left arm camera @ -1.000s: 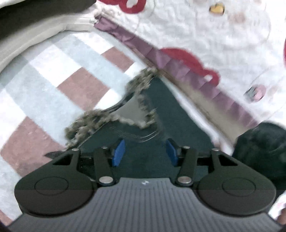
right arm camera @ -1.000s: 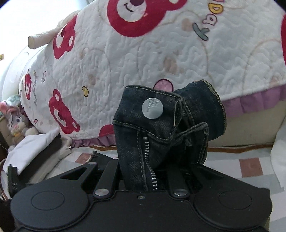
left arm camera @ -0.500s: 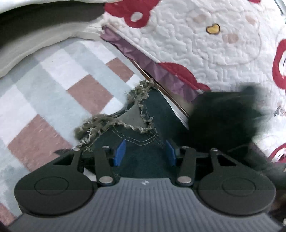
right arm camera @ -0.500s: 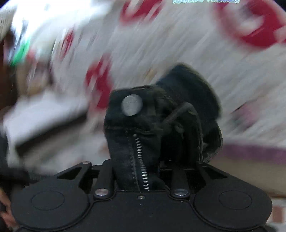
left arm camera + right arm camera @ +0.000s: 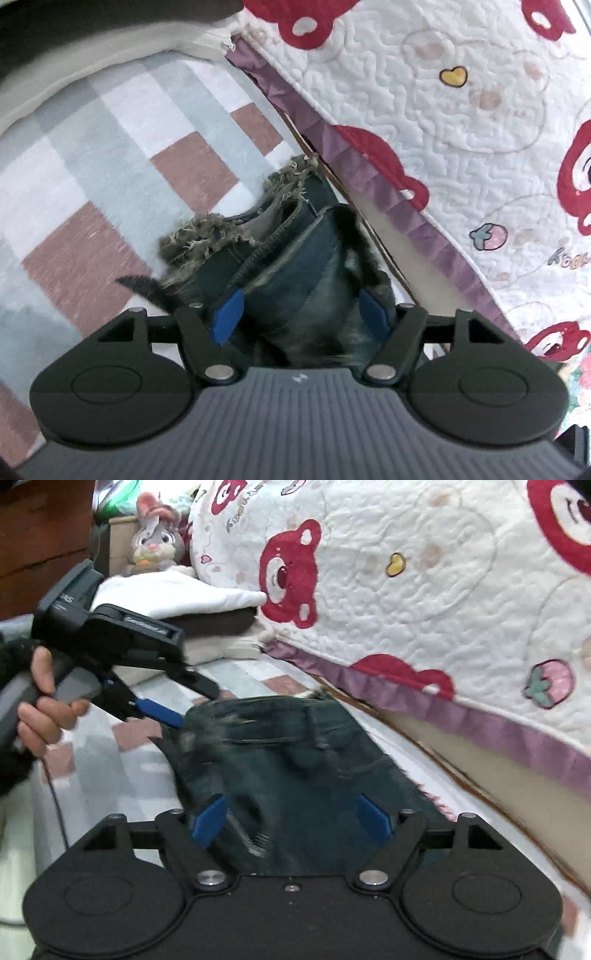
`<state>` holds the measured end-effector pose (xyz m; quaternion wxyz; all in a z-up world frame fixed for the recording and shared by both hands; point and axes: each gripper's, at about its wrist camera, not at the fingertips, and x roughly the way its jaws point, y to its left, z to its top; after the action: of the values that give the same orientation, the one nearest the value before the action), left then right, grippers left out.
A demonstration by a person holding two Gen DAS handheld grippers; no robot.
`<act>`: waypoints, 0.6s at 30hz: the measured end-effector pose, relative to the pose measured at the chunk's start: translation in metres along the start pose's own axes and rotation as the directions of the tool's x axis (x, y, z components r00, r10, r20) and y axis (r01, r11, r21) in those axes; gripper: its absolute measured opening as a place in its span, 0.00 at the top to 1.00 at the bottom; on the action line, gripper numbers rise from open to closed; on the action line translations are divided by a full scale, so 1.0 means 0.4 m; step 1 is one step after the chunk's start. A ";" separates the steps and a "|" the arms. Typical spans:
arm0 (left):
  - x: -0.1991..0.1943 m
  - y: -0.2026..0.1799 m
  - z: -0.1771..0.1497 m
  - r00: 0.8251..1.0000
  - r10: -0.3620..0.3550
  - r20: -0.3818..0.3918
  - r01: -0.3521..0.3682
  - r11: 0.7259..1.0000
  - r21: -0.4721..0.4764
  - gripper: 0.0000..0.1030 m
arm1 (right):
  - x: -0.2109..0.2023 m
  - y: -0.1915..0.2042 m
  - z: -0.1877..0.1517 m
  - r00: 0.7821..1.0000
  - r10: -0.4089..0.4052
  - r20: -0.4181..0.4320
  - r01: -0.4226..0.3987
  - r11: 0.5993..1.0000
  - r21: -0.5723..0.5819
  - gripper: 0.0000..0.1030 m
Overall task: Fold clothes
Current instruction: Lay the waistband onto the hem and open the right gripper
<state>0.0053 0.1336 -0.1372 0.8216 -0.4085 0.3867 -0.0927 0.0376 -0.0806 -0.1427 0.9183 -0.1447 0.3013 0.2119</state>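
Since a second ago your right gripper has swung down from in front of the bear quilt to the floor and let go of the waistband end it was carrying; its jaws are opening wide, blue pads clear of the cloth, with the blurred zipper lying between them. That end of the denim shorts now lies over the frayed leg end, so the fold is laid, and the shorts sit on the checked rug right beside the quilt's purple trim. Largest to smallest: quilt fills the upper right in both views; rug covers the floor on the left; a stack of folded clothes sits at the quilt's far edge with a plush rabbit behind it; shorts lie in the middle; frayed hems stick out at the far end. Your left gripper is opening too, pads apart with the doubled denim between them, not pinching as far as the left wrist view shows. In the right wrist view your left hand holds that gripper low at the shorts' left edge. My read: this fold is basically done; next likely needs a flatten or a second fold, since the top layer looks bunched and off-square.
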 end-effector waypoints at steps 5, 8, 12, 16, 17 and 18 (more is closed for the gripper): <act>-0.041 -0.011 -0.030 0.998 -0.063 0.009 0.063 0.998 0.000 0.33 | -0.073 -0.081 -0.076 0.999 -0.037 -0.024 0.040 0.983 0.181 0.21; -0.025 -0.045 -0.049 1.000 -0.017 -0.017 0.018 0.997 0.073 0.33 | -0.085 -0.138 -0.136 0.990 -0.101 -0.100 0.125 0.955 0.270 0.21; -0.016 -0.084 -0.066 1.000 0.017 -0.011 -0.014 0.984 0.179 0.33 | -0.094 -0.174 -0.153 0.991 -0.101 -0.090 0.126 0.929 0.347 0.21; 0.033 -0.075 -0.073 0.995 -0.002 -0.099 0.017 0.987 0.157 0.21 | -0.094 -0.142 -0.140 0.997 -0.051 -0.057 0.066 0.952 0.297 0.21; 0.050 -0.071 -0.074 0.992 0.002 -0.123 0.016 0.989 0.146 0.21 | -0.091 -0.134 -0.144 0.998 -0.032 -0.057 0.048 0.955 0.293 0.21; 0.063 -0.073 -0.076 0.991 0.014 -0.132 0.007 0.987 0.159 0.25 | -0.087 -0.128 -0.150 0.998 -0.008 -0.060 0.026 0.954 0.297 0.21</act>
<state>0.0056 0.0847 -0.1410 0.8243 -0.3338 0.4324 -0.1488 0.0069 -0.1593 -0.1609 0.9224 -0.0134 0.3549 0.1519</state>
